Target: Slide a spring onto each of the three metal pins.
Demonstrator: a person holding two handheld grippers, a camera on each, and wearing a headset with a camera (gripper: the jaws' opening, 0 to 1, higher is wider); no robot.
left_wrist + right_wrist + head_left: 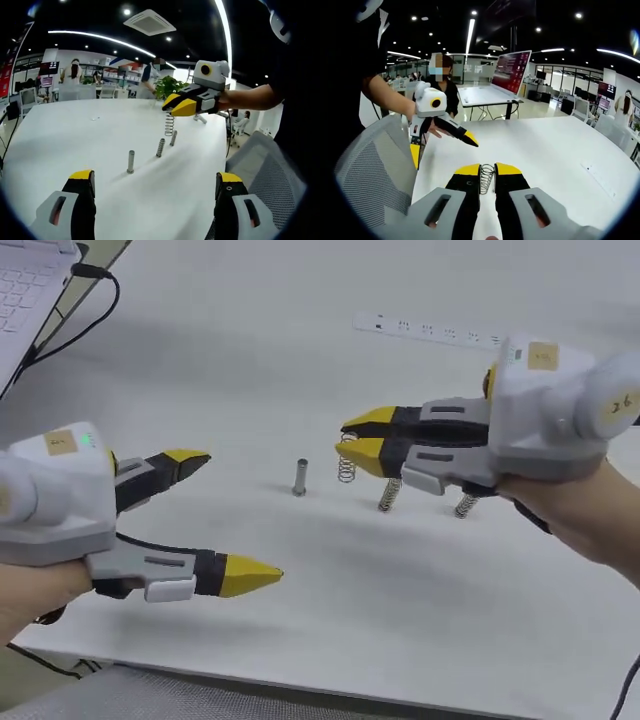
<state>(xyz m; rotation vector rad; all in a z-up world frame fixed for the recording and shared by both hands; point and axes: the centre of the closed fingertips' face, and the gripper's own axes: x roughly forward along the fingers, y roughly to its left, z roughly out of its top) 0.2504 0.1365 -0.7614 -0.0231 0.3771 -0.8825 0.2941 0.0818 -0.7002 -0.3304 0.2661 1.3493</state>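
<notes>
Right gripper (pixel 487 170) pinched nearly closed on a spring (pixel 486 182), clear in its own view. Head view adds left gripper (pixel 243 514) gaping wide, empty, and bare pin (pixel 299 477) midway across the tabletop (pixel 400 620)

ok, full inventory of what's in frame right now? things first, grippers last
pin: one bare, silver, upright on the table, left of the springs
standing springs: two, silver, tilted, on the table below the right gripper; cannot tell if pins are inside
held spring: one, silver, between the right gripper's fingers
laptop: one, white, far left corner
cable: one, black, runs from the laptop
power strip: one, white, far side of the table
chair: one, grey mesh, at the near edge
plant: one, green, beyond the table
left gripper: grey, black and yellow, open, holds nothing
right gripper: same colours, shut on the held spring
</notes>
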